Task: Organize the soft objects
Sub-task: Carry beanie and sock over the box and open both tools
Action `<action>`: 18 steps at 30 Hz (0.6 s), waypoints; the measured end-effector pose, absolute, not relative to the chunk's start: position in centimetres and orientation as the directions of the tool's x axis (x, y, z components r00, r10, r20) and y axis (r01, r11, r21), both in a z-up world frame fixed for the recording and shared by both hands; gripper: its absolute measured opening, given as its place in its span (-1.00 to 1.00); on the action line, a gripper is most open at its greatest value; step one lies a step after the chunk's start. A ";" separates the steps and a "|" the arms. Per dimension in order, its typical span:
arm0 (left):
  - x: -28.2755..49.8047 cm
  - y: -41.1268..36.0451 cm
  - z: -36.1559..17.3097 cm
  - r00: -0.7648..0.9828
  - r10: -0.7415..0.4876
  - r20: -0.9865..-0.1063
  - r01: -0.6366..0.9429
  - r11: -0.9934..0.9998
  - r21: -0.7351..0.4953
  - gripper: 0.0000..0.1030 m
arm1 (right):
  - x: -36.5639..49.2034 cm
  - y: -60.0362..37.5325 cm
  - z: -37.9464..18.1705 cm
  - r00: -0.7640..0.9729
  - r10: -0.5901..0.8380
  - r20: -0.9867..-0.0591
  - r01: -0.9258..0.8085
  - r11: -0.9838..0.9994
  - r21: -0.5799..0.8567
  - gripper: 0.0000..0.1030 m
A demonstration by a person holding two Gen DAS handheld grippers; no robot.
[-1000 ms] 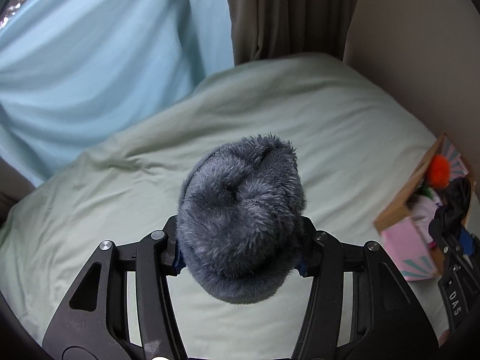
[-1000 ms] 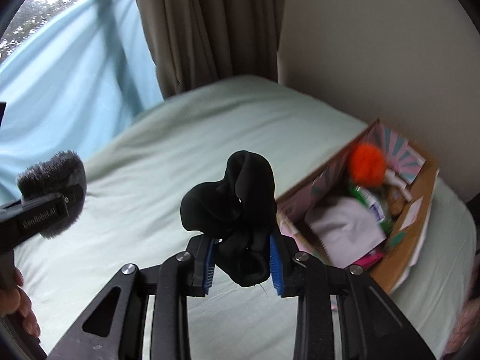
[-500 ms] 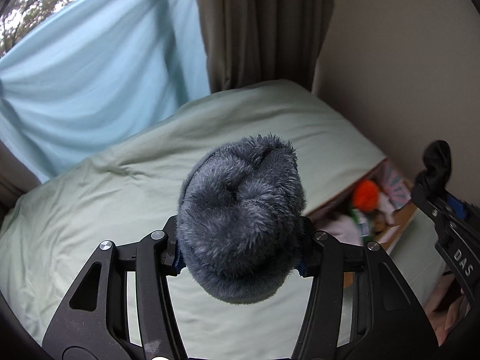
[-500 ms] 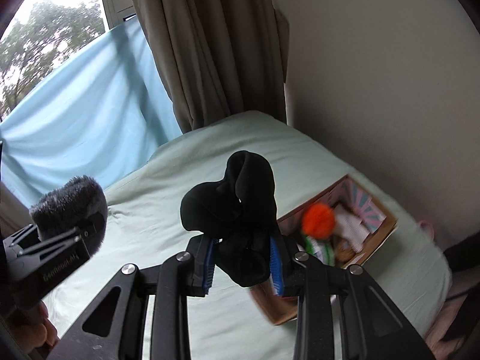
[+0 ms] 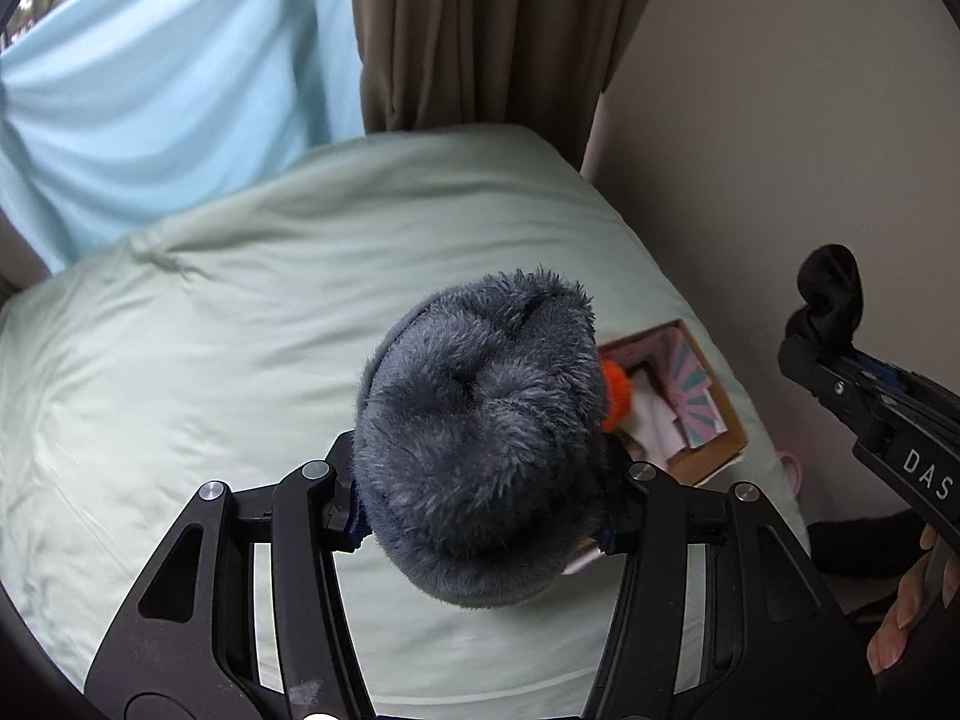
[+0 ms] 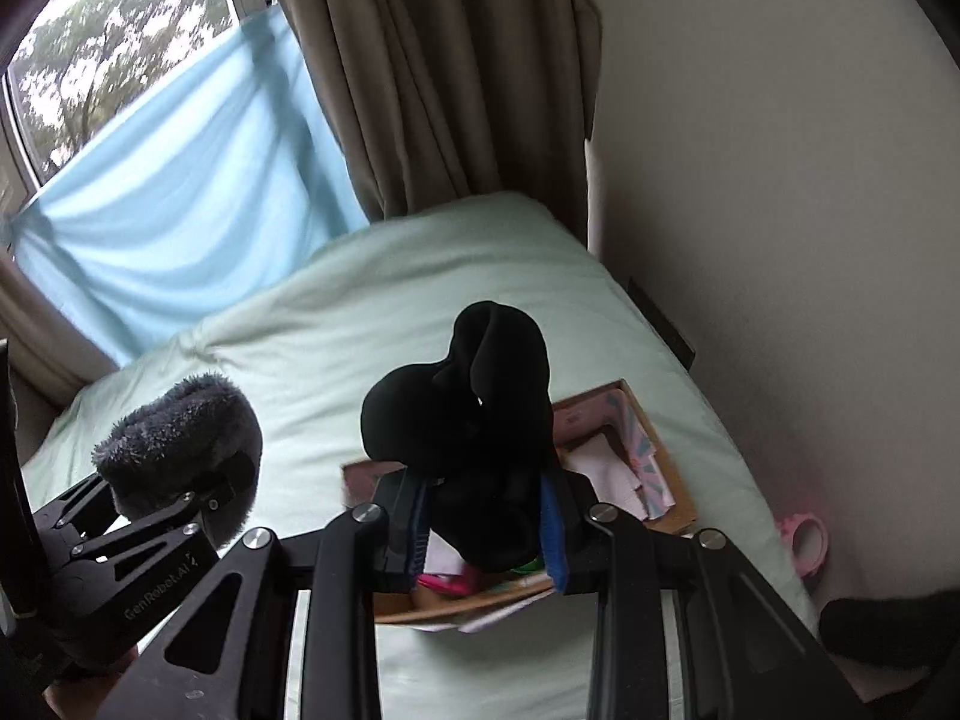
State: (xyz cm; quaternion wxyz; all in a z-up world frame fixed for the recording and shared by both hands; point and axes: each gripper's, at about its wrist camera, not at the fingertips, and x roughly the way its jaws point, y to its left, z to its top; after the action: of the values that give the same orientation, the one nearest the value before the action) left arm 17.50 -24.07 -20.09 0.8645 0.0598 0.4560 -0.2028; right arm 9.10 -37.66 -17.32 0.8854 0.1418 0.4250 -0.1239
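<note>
While both grippers hang above the pale green bed [image 5: 240, 330], each carries a soft item. The left gripper [image 5: 480, 504] has its fingers clamped on a grey-blue fuzzy plush item [image 5: 480, 438], which bulges up between them and fills the centre of the left wrist view. The right gripper [image 6: 486, 528] has its fingers drawn narrow on a bunched black fabric item [image 6: 468, 408], whose upper folds stand clear above the blue pads [image 6: 555, 546]. A cardboard box [image 6: 666, 468] lies on the bed near its 3 o'clock edge, close to the wall, directly beneath the black fabric in the right wrist view. Inside it are an orange pompom [image 5: 618, 390] and white cloth [image 5: 654, 420]. At 12 o'clock hang a brown curtain [image 6: 432, 72] and a light blue sheet [image 6: 180, 192]. A pink object [image 6: 807, 546] sits between bed and wall.
</note>
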 end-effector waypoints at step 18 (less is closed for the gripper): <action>20.8 -32.1 -31.1 0.299 -0.255 -0.919 0.377 0.917 -0.132 -0.04 | 15.1 -47.1 -28.4 0.388 0.021 -0.921 0.302 0.942 0.148 -0.46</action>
State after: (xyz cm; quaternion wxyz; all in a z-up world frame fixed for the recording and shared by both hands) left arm 20.85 -32.10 -31.12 0.8041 0.0546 0.5584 -0.1965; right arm 15.07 -47.07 -28.45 0.8198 0.1477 0.5465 -0.0859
